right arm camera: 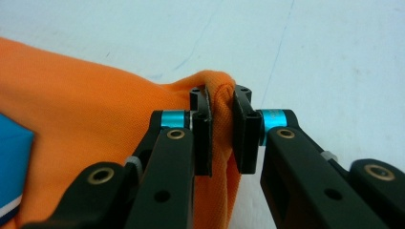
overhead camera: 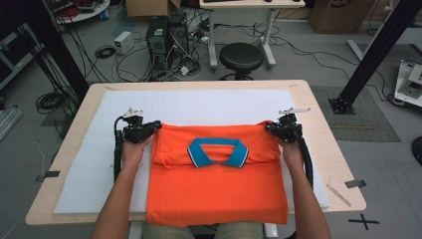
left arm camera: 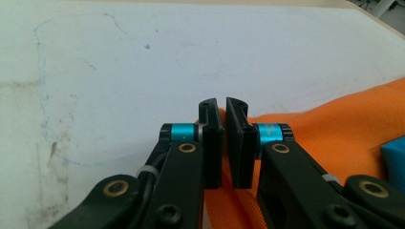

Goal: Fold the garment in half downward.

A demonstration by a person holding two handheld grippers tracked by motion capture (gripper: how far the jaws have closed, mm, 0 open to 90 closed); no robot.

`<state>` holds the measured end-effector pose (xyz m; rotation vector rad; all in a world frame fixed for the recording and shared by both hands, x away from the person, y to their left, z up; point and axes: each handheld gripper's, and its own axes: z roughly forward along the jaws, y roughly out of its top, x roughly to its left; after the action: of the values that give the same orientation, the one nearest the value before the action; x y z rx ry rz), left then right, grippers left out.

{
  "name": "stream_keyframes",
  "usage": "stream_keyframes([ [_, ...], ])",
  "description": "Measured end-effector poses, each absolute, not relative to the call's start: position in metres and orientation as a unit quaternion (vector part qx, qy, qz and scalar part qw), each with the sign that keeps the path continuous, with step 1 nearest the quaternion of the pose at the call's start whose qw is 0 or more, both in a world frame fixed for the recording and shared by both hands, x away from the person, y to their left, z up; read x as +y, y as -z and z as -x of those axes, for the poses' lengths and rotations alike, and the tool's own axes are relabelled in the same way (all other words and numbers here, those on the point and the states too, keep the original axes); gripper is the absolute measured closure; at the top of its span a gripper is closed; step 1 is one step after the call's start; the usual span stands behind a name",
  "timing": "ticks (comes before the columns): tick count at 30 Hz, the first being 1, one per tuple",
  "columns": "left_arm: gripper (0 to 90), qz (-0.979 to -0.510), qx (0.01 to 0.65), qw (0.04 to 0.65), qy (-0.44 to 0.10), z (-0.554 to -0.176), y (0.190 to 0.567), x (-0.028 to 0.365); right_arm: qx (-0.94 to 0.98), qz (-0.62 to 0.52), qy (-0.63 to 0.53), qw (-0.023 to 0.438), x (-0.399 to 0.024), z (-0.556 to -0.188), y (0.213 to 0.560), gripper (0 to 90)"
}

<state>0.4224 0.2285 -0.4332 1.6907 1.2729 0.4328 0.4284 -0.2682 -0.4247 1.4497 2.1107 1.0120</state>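
Note:
An orange polo shirt (overhead camera: 217, 191) with a blue collar (overhead camera: 218, 153) lies folded on the white mat (overhead camera: 84, 164), its near edge hanging over the table front. My left gripper (overhead camera: 155, 125) is shut on the shirt's far left corner; in the left gripper view (left arm camera: 224, 114) orange cloth (left arm camera: 334, 129) is pinched between the pads. My right gripper (overhead camera: 269, 127) is shut on the far right corner, and in the right gripper view (right arm camera: 220, 102) a fold of orange fabric (right arm camera: 95, 119) bulges up between the jaws. Both hands hold the grippers at the shirt's far edge.
The mat covers a light wooden table (overhead camera: 321, 144). Beyond the table stand a black stool (overhead camera: 241, 57), computer towers (overhead camera: 166, 37) and tangled cables on the floor. A black frame leg (overhead camera: 370, 55) rises at the right. Bare mat lies beyond the shirt.

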Motion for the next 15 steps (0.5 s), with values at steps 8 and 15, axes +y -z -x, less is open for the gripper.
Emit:
stream_keyframes([
  [8, 84.4, -0.685, 0.525, 0.473, -0.178, -0.428, 0.445, 0.228, 0.734, -0.534, -0.365, 0.207, -0.264, -0.440, 0.432, 80.6],
  [15, 49.3, -0.684, 0.518, 0.487, -0.164, -0.415, 0.436, 0.227, 0.727, -0.531, -0.378, 0.218, -0.261, -0.431, 0.424, 53.9],
])
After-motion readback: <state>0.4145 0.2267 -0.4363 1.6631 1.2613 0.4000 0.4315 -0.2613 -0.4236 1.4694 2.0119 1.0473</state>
